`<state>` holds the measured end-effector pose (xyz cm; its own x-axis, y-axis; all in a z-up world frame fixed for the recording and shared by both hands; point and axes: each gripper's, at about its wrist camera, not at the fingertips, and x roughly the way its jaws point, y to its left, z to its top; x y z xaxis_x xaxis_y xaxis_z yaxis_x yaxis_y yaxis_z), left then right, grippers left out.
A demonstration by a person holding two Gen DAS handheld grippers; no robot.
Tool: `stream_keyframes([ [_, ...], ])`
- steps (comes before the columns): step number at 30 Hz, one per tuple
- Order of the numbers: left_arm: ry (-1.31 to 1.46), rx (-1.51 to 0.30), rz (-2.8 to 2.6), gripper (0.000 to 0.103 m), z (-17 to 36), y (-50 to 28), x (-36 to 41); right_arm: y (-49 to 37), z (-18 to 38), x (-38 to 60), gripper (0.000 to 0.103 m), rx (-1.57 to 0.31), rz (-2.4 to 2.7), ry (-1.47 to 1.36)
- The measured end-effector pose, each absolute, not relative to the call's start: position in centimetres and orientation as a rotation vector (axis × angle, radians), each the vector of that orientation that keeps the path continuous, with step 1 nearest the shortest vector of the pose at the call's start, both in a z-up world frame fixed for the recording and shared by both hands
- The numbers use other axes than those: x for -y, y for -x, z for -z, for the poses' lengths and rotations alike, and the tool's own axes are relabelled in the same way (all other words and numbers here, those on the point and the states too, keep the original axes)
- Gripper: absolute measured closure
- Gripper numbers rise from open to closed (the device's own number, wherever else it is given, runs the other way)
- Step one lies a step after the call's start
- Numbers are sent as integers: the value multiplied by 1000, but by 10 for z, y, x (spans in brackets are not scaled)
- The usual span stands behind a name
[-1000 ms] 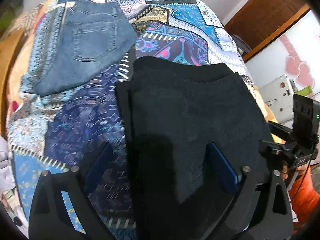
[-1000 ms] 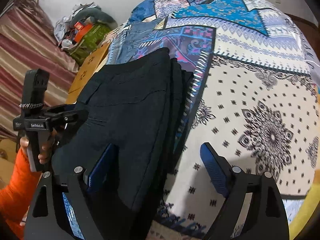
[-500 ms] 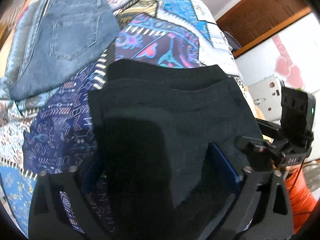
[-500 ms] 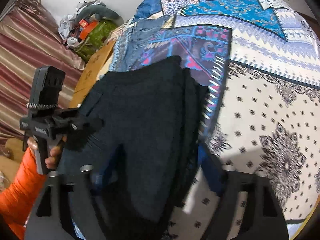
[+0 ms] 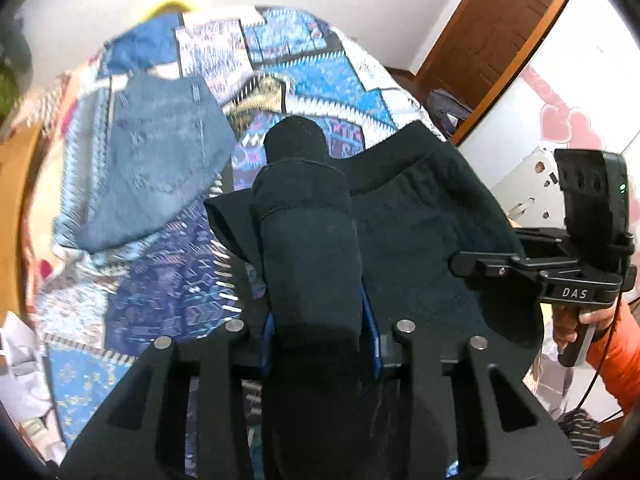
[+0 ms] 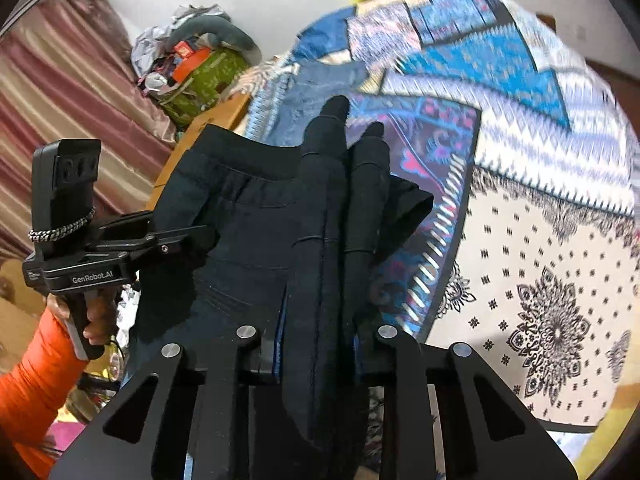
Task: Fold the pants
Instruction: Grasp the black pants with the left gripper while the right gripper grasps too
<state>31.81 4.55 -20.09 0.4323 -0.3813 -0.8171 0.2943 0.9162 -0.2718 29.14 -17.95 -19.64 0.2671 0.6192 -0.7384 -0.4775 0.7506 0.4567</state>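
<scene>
Nearest, the left gripper point(image 5: 320, 328) and the right gripper point(image 6: 320, 344) are closing, fingers already pinching bunched corners of the black pants point(image 5: 420, 216), which hang lifted above the patterned bedspread point(image 6: 540, 240). The thick layers could slip unevenly and spoil the fold. Farther left, folded jeans point(image 5: 160, 160) could get covered.

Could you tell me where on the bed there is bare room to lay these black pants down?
The widest free patch is the cream, black-flowered part of the bedspread, right of the black pants. A narrower one lies between the pants and the jeans. It is crowded at the jeans and at the wooden edge.
</scene>
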Motion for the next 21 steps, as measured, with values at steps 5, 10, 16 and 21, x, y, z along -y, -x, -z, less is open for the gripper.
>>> stream_keyframes([
  [5, 105, -961, 383, 71, 164, -308, -58, -290, 161, 166, 83, -973, -759, -112],
  [10, 101, -844, 341, 71, 120, -307, -77, -299, 120, 147, 83, -855, -773, -88],
  [16, 82, -729, 275, 71, 83, -321, -106, -327, 92, 120, 83, -774, -793, -109],
  [21, 104, -692, 225, 71, 76, -356, -135, -358, 89, 90, 83, -737, -807, -118],
])
